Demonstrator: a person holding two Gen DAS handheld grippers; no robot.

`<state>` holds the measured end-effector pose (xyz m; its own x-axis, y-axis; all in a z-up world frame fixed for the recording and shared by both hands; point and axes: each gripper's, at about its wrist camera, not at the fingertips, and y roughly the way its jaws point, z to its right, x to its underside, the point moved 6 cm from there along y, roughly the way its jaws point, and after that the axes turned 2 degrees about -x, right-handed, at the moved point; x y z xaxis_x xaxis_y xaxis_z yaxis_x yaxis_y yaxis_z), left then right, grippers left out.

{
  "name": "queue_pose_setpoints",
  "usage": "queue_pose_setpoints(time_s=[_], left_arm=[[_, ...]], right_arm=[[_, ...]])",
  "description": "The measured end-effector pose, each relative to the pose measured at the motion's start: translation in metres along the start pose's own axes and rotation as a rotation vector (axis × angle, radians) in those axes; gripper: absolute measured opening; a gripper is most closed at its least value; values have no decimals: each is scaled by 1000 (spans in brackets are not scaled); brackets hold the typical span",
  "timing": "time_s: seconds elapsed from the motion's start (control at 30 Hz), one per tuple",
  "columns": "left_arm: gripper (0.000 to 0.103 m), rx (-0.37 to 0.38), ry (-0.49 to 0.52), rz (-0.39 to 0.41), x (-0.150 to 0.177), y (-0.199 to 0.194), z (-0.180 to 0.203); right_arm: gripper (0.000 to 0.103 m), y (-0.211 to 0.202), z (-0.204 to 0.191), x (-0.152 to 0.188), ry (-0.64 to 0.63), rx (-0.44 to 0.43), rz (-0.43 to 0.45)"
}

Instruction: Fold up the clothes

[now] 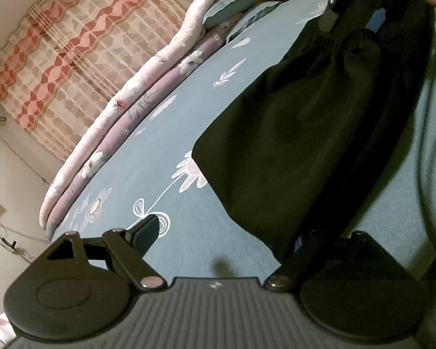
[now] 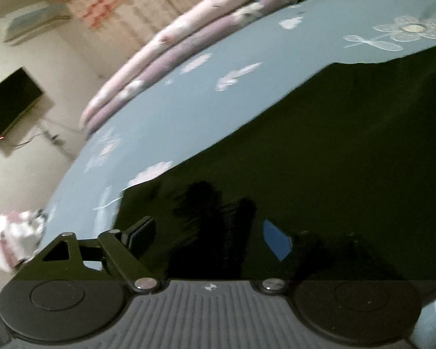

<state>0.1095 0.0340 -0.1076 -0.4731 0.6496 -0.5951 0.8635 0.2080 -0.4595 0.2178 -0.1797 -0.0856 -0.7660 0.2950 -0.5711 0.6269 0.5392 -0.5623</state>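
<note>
A black garment (image 1: 290, 133) with a gathered elastic waistband lies spread on the blue flowered bedsheet (image 1: 171, 133). My left gripper (image 1: 221, 238) is open just above the sheet. Its left finger (image 1: 144, 232) shows clearly, while its right finger is dark against the garment's near corner, and nothing is pinched between them. In the right wrist view the black garment (image 2: 319, 160) fills the lower right. My right gripper (image 2: 209, 238) hovers open over it, with the blue pad (image 2: 276, 241) of its right finger showing. The picture there is blurred.
A rolled pink and purple quilt (image 1: 125, 107) runs along the bed's far edge, with teal pillows (image 1: 229, 5) and a wooden headboard beyond. A red-patterned curtain (image 1: 72, 52) hangs behind it. A dark wall screen (image 2: 11, 101) and crumpled pink-white cloth (image 2: 14, 235) sit at the left.
</note>
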Motion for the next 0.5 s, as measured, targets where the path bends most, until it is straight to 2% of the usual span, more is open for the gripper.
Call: queue_pose_setpoints(time_s=[0.1, 0.17, 0.23, 0.33, 0.5], left_arm=[[85, 2, -10, 0, 0, 0, -1], [85, 2, -15, 1, 1, 0, -1], [85, 4, -17, 2, 1, 0, -2], [85, 8, -16, 5, 2, 1, -1], [85, 13, -15, 7, 0, 0, 0]], right_arm=[[86, 18, -1, -3, -28, -1, -34], [78, 29, -10, -5, -74, -1, -52], [35, 41, -19, -4, -128, 5, -81], [32, 50, -26, -10, -193, 5, -98], [31, 45, -36, -35, -230, -11, -68]])
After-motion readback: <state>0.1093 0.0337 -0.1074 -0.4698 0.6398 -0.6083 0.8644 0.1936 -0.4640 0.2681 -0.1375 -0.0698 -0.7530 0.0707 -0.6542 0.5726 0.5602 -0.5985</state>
